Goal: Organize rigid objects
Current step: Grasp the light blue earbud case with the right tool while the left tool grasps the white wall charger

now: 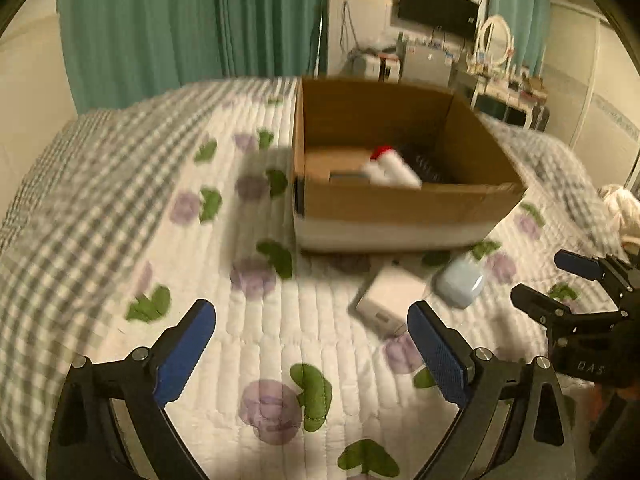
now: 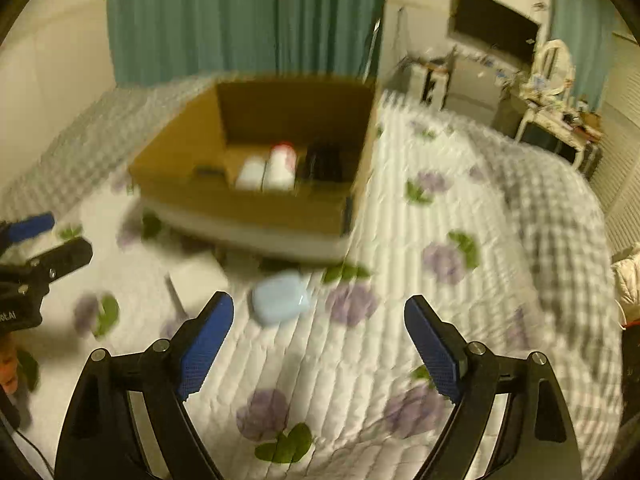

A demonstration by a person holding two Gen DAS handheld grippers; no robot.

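An open cardboard box (image 1: pixel 400 208) (image 2: pixel 256 208) stands on the quilted bed. Inside lie white bottles, one with a red cap (image 1: pixel 390 166) (image 2: pixel 280 164), and a dark object (image 2: pixel 324 164). In front of the box lie a white flat box (image 1: pixel 390 294) (image 2: pixel 198 280) and a pale blue case (image 1: pixel 460 282) (image 2: pixel 280 298). My left gripper (image 1: pixel 312 320) is open and empty above the quilt, left of the white box. My right gripper (image 2: pixel 320 316) is open and empty, just short of the blue case. It also shows at the right edge of the left wrist view (image 1: pixel 540 276).
The floral quilt (image 1: pixel 280 340) (image 2: pixel 400 260) covers the bed, with a grey checked blanket (image 1: pixel 80 200) (image 2: pixel 560 220) along its sides. Green curtains (image 1: pixel 192 20), a wall TV (image 1: pixel 438 4) and a cluttered dresser (image 1: pixel 500 76) stand behind.
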